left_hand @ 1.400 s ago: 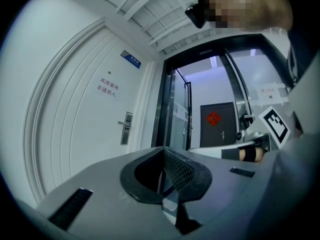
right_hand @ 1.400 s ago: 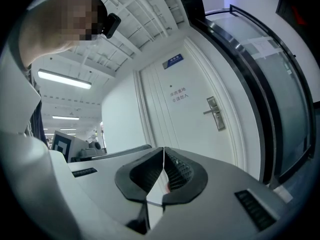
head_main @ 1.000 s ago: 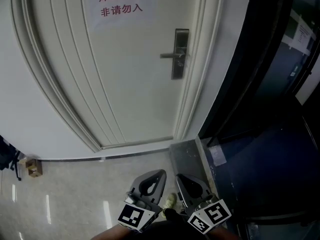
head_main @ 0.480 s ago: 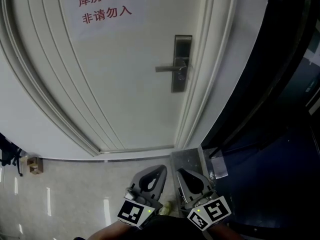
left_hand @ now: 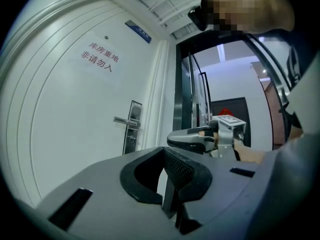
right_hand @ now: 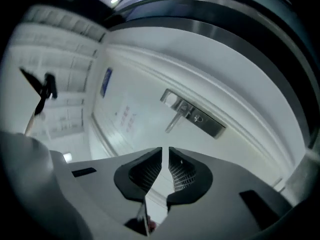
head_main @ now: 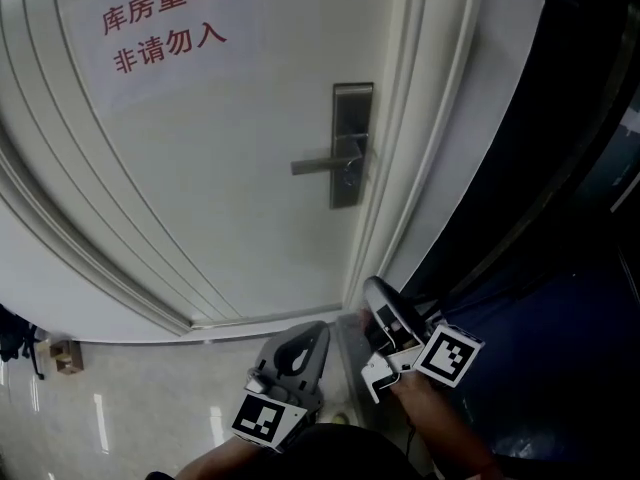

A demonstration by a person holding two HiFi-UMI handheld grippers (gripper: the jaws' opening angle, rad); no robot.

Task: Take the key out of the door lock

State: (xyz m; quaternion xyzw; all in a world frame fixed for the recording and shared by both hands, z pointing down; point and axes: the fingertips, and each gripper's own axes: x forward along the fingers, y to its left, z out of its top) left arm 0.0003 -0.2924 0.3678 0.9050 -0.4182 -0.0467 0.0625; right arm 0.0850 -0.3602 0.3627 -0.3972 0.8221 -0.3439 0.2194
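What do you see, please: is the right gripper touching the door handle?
Apart. The head view shows the right gripper well below the door handle, with bare door between them; its jaws are opening, with nothing between.

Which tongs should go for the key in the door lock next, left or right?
Right. The right tongs are higher and nearer the lock plate, facing it, opening and empty; the left tongs sit lower, shut.
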